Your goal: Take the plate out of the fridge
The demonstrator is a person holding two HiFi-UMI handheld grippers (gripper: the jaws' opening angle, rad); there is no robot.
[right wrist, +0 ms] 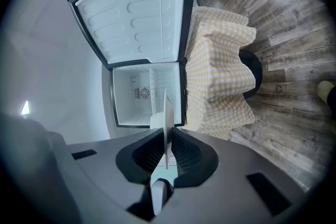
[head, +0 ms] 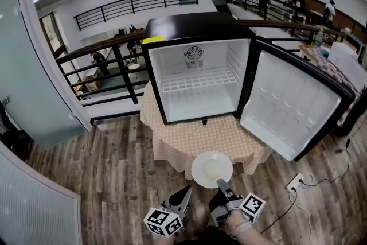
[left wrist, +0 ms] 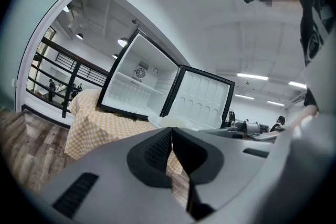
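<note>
Right gripper (head: 220, 183) is pinching the plate (head: 211, 168) by its rim at lower centre (left gripper (head: 186, 190) pressed together, empty), risking it tilting out.

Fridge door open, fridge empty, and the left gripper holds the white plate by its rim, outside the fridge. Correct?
Wrong gripper: the right gripper holds the plate by its rim, as the right gripper view shows. The left gripper is shut on nothing. The rest stands.
</note>
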